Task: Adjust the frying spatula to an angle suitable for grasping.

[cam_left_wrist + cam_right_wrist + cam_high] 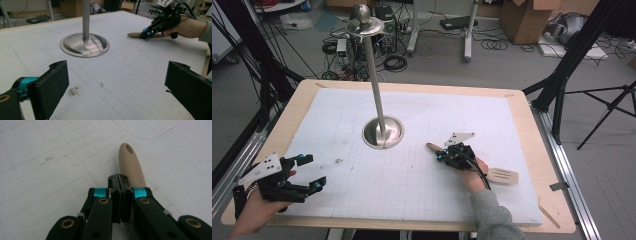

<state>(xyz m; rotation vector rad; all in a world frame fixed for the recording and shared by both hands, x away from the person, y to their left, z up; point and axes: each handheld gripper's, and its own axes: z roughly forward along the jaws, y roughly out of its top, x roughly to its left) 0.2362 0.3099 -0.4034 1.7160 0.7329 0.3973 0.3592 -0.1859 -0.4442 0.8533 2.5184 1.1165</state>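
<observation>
Right tongs (443,155) are clenched, pads pressed together with nothing between them, tips resting on top of the wooden spatula's (492,172) handle; whether they press it down I cannot tell. That spatula lies flat on the white gridded mat (412,190) of the bench (532,125), handle toward the steel stand (383,131), slotted blade by my right wrist. My left tongs (312,175) hover released at the mat's near left corner, jaws wide apart, well away from the spatula.
</observation>
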